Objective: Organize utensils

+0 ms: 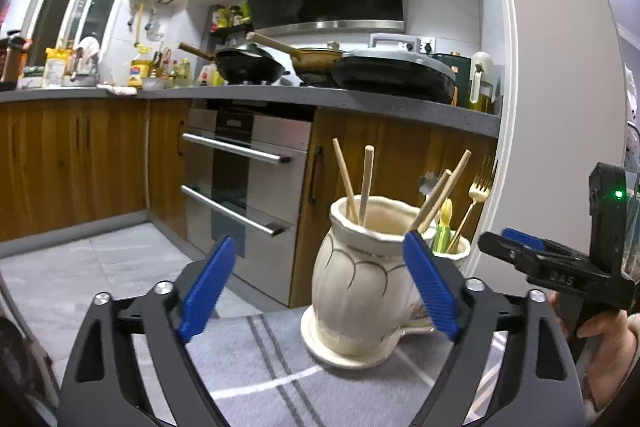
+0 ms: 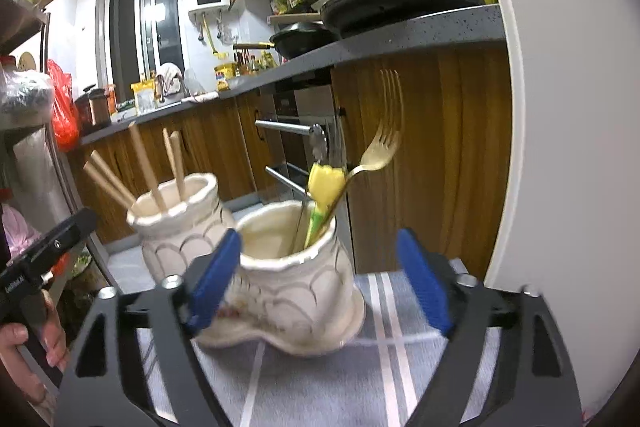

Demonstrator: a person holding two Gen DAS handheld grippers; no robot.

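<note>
Two cream ceramic holders joined on one base stand on a grey striped cloth (image 1: 256, 355) at the lower centre of both views. In the left wrist view the nearer holder (image 1: 360, 279) carries four wooden chopsticks (image 1: 366, 183); their long axes run upward out of the mouth, two tilted slightly toward the upper left, two leaning toward the upper right. Behind it at the right, the second holder (image 1: 456, 251) carries a gold fork (image 1: 476, 195), tines up, handle down in the mouth, leaning right, beside a yellow-green utensil (image 1: 444, 223).

The left gripper (image 1: 320, 287) stands released, its blue pads wide apart; the right pad overlaps the holder's rim in the picture, whether touching I cannot tell. In the right wrist view the right gripper (image 2: 320, 279) is likewise spread wide around the fork holder (image 2: 292, 279), grasping nothing; the fork (image 2: 376, 151) is blurred, pointing toward the upper right.
</note>
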